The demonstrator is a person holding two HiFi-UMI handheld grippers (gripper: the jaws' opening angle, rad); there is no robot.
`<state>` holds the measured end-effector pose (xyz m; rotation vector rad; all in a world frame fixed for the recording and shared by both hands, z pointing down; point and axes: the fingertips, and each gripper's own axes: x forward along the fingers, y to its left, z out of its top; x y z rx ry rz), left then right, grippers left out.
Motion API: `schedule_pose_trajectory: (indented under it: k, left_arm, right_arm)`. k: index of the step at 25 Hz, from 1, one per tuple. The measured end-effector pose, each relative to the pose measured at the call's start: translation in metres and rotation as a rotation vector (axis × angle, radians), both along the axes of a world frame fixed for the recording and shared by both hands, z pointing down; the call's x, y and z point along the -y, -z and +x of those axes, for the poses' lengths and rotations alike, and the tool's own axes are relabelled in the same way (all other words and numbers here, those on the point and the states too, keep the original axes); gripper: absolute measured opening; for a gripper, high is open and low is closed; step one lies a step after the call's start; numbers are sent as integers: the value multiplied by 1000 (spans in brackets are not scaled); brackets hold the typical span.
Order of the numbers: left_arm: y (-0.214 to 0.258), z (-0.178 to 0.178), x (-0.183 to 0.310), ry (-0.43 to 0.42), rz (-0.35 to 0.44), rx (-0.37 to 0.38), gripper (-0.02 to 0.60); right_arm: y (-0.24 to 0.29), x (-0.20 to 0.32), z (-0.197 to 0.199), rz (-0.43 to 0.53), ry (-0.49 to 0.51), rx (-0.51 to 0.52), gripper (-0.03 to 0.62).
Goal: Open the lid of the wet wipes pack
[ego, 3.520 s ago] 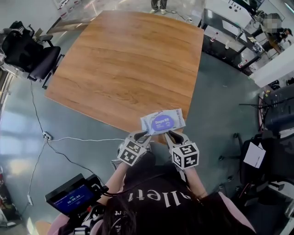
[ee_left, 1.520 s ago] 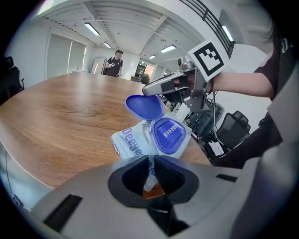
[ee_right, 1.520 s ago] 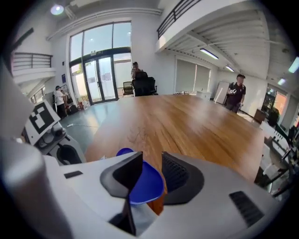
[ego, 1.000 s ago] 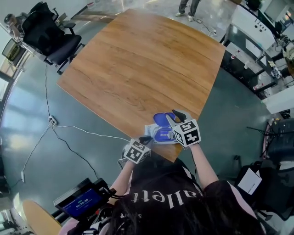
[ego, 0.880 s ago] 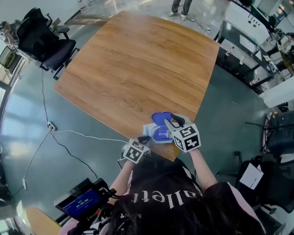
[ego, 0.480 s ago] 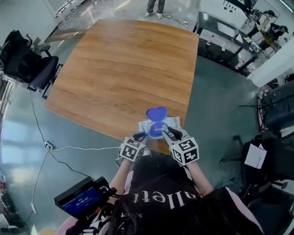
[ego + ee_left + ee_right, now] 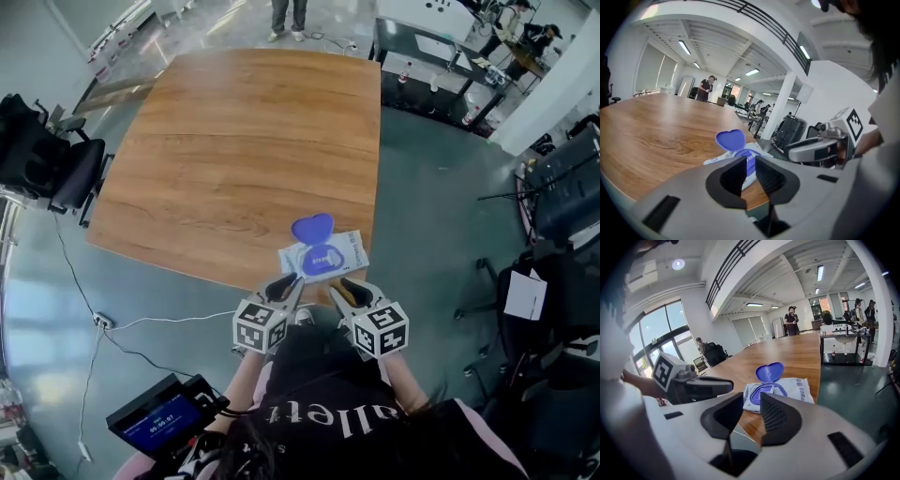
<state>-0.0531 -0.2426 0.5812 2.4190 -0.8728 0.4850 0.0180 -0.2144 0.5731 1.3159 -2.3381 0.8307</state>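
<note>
The wet wipes pack (image 7: 339,255) lies flat near the front edge of the wooden table (image 7: 234,150). Its blue heart-shaped lid (image 7: 312,228) stands flipped open on the far side, showing the blue opening ring. My left gripper (image 7: 286,284) and right gripper (image 7: 345,286) hover side by side just short of the pack, touching nothing. In the left gripper view the pack (image 7: 717,160) and lid (image 7: 731,139) show beyond the left gripper (image 7: 750,161), whose jaws are nearly together. The right gripper view shows the pack (image 7: 799,389) and lid (image 7: 769,372) ahead of the right gripper (image 7: 752,397), also closed and empty.
A black office chair (image 7: 42,155) stands left of the table. A white cable (image 7: 141,321) runs over the floor below the table's near left edge. Desks with gear (image 7: 441,66) stand at the far right. A person (image 7: 286,14) stands beyond the far edge.
The lid lay shut 3.5 s ago. The right gripper then lifted it open. Both grippers have since drawn back toward me, leaving the lid standing open.
</note>
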Motion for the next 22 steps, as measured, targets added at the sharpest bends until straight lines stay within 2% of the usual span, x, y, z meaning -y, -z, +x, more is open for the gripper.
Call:
schedule_pose_trajectory:
  k: [4,9,15,22]
  left_arm:
    - [12,8,-13,15,11,-53,44]
    - [24,22,-50,-9,27,-90,44]
    - [46,61,-106,14,61,-131,44]
    - [49,92,-192,68,65,-150,44]
  right_arm:
    - [-1,-13,-2,-1,13,15,114]
    - [7,-35,-3,26,34,41,114]
    - [19,-83,33,72,57,10,114]
    - [28,-162,67,97,88,22,114]
